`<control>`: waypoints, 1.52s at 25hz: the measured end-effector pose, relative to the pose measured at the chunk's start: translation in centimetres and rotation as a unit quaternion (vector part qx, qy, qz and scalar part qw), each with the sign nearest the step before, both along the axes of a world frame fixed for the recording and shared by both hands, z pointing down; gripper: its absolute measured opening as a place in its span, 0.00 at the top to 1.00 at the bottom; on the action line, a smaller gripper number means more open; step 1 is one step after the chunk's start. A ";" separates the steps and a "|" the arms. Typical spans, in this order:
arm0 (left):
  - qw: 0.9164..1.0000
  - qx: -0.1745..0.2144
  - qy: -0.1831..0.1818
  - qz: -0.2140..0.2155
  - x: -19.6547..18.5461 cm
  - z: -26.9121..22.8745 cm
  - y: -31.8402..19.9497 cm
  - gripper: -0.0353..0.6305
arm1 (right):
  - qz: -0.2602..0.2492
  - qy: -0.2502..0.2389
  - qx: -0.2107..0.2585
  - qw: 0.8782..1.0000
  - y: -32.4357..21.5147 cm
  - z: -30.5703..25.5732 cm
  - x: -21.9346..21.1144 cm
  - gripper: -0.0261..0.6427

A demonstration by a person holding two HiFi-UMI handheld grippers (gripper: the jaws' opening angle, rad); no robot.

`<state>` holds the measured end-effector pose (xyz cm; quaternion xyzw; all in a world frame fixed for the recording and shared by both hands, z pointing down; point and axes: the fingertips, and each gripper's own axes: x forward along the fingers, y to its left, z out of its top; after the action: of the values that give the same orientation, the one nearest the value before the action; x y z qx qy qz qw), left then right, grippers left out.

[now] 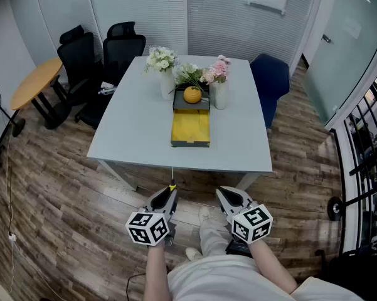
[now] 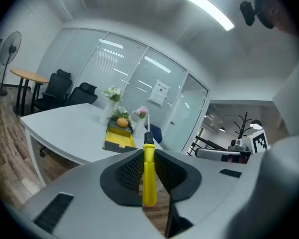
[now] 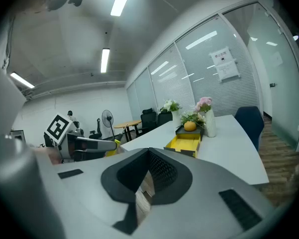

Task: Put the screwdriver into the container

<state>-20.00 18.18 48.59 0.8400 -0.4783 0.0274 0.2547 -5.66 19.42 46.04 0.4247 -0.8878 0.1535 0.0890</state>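
The screwdriver [image 2: 149, 178] is clamped between the pads of the left gripper [image 2: 148, 152]. Its yellow handle lies along the jaws, and its thin metal shaft pokes out past the tips toward the table [image 1: 138, 124]. In the head view only a sliver of that yellow handle and the shaft show ahead of the gripper. The gripper is held low in front of the person, short of the table's near edge and over the wooden floor [image 1: 63, 205].

The container [image 1: 191, 129] (an open tray, yellow inside with a grey rim) lies flat near the middle of the table, well apart from the screwdriver. Right behind it, touching its far end, is a grey box [image 1: 202, 104] with an orange [image 1: 192, 95] resting on top. A white vase [image 1: 167, 85] of white flowers stands just left of the orange. A second vase [image 1: 219, 95] holding pink flowers stands just to its right, with some green sprigs between the two.

The right gripper [image 1: 224, 196] is held beside the left one at much the same height. Its jaws are closed tip to tip with nothing between them (its own view shows the dark pads meeting).

Farther out, two black office chairs [image 1: 122, 49] crowd the table's far left corner. A blue chair [image 1: 271, 83] sits at its right side. A small round wooden table [image 1: 36, 83] stands off to the left.
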 end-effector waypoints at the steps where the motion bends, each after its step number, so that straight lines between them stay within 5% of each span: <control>1: 1.000 -0.001 0.002 0.000 0.1 0.1 0.2 0.85 | 0.004 -0.001 0.000 1.000 0.1 -0.1 0.3 0.94; 22: 1.000 -0.009 0.003 0.007 1.2 -0.5 0.3 0.85 | 0.038 -0.013 -0.003 0.999 0.9 -0.5 3.0 0.94; 31: 1.000 -0.024 0.008 -0.004 1.8 0.8 -5.8 0.85 | 0.042 -0.014 -0.013 0.999 -4.9 0.6 4.6 0.94; 38: 0.999 -0.046 0.003 -0.014 3.2 1.8 -15.0 0.85 | 0.039 -0.021 -0.019 0.999 -14.8 0.6 6.3 0.94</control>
<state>-16.77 3.16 50.35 0.8205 -0.4875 0.0435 0.2952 0.68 4.59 46.61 0.4536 -0.8693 0.1828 0.0720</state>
